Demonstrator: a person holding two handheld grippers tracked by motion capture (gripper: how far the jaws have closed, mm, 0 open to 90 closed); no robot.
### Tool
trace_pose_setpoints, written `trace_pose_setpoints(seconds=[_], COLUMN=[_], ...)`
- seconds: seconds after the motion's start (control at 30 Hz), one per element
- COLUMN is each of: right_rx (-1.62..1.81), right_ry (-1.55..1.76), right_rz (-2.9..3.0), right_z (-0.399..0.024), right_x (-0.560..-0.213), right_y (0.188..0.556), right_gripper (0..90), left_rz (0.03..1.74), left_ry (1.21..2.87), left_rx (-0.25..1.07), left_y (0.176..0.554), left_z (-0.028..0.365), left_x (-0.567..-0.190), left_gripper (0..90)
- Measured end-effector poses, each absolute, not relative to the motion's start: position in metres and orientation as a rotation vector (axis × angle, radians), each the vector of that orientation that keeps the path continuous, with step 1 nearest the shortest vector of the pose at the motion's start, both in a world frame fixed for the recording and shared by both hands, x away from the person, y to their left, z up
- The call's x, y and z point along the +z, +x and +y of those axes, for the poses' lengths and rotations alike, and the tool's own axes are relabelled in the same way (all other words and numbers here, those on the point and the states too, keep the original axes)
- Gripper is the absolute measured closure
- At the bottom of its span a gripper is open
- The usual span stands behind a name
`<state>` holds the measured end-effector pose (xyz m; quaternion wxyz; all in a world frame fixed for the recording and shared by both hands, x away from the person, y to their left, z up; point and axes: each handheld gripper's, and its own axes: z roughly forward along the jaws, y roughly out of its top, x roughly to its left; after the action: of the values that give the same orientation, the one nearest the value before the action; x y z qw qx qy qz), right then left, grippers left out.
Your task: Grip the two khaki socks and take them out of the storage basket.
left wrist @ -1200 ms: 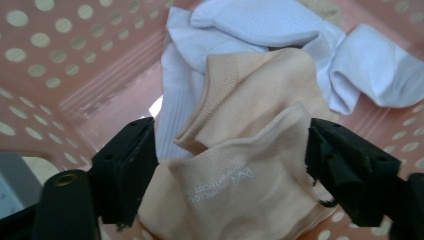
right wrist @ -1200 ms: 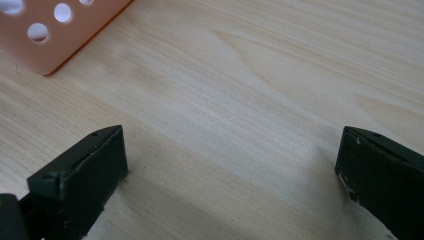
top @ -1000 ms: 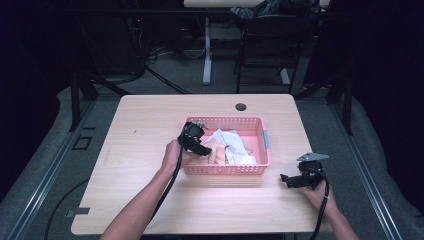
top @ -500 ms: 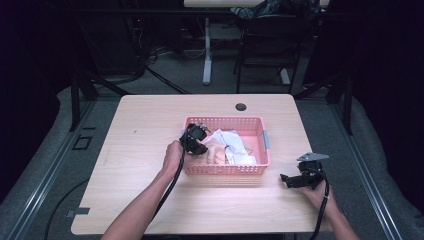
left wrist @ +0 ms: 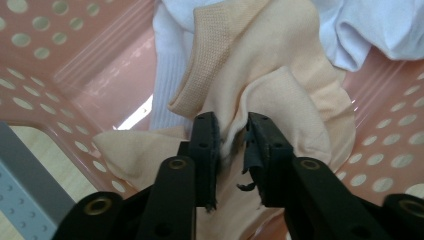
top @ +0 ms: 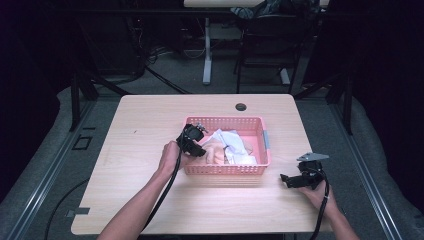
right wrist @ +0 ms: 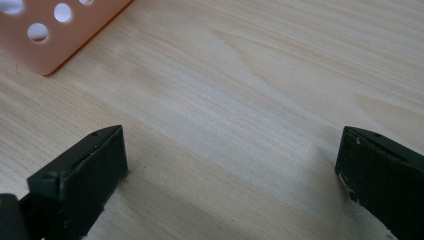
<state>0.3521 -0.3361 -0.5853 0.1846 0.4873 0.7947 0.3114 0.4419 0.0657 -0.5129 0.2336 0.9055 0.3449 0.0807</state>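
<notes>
Your right gripper [top: 286, 178] sat nearest you at about 4 o'clock on the table [top: 150, 125], wrist low, jaws spread wide over bare wood and pointing toward the pink basket [top: 265, 142]. Your left forearm reached up from 7 o'clock, hand cocked inward, and your left gripper [left wrist: 231, 131] dipped into the basket's left end, pinching a fold of the peach sock [left wrist: 280, 95]. Beyond it lay white cloth [left wrist: 380, 25].
</notes>
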Motion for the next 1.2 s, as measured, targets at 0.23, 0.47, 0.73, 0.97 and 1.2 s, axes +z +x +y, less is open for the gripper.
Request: trace_pose_setpoints(seconds=[0.23,0.47,0.73,0.97,1.2], right_rx=[0.873,0.873,0.872,0.872,0.873], right_ry=[1.372,1.373,1.375,1.373,1.372], right_rz=[2.240,2.239,2.235,2.240,2.240], right_z=[-0.336,-0.336,-0.336,-0.336,-0.336], right_x=[-0.585,-0.585,-0.585,-0.585,-0.585], right_y=[0.352,0.352,0.352,0.352,0.352], right_gripper=[0.0,0.0,0.0,0.0,0.0], left_rz=[0.930,0.903,0.903,0.825,0.750], left_ry=[2.472,2.431,2.453,2.436,2.429], left_rx=[0.271,0.316,0.312,0.368,0.403], left_y=[0.436,0.431,0.431,0.426,0.420], left_z=[0.068,0.071,0.068,0.060,0.057], left_x=[-0.511,-0.506,-0.510,-0.506,-0.500], left_gripper=[77.4,84.6,68.1,70.1,74.4])
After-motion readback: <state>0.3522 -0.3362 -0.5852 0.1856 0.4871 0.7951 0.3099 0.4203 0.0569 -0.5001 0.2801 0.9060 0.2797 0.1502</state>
